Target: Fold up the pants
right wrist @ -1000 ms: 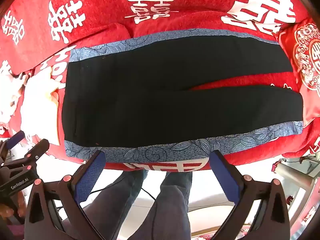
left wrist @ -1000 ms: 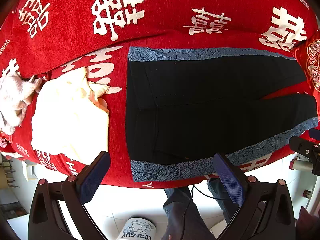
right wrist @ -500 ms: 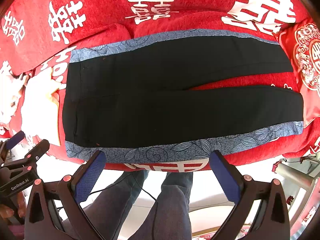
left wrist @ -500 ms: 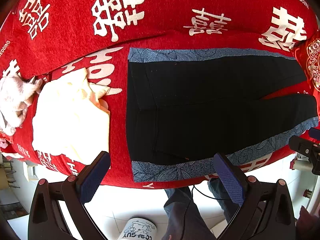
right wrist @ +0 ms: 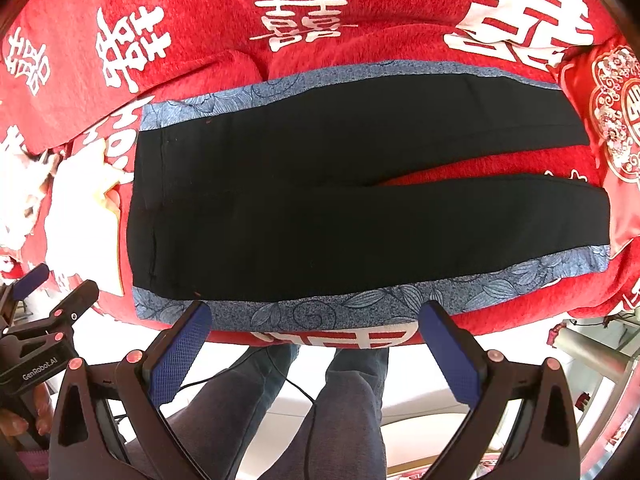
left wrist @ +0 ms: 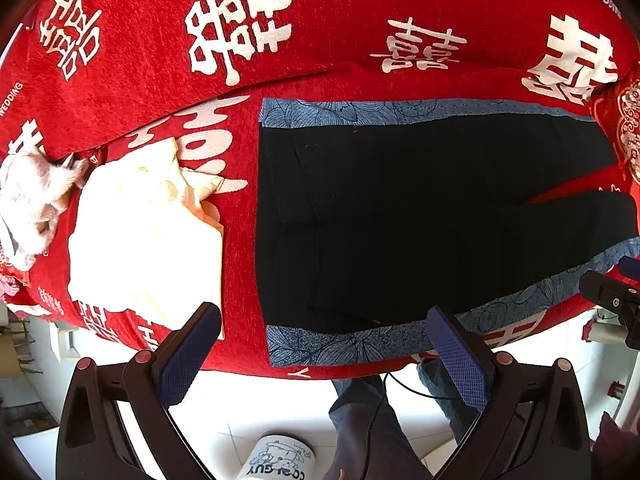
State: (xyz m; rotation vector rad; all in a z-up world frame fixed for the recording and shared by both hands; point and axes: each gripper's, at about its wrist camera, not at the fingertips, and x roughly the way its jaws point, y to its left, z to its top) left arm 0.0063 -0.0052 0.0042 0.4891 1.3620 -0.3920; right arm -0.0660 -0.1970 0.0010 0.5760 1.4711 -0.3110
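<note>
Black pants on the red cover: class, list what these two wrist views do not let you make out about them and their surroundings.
- Pants: in the left wrist view the leg ends run out of the frame at the right edge.
- Pale cloth: its near corner is hidden behind the left hand-held gripper.
- Cup: cut off by the bottom edge; its print is only partly readable.

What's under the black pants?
The black pants lie flat on a red blanket with white characters. It shows all around and between the legs; whatever lies directly beneath the pants is covered.
</note>
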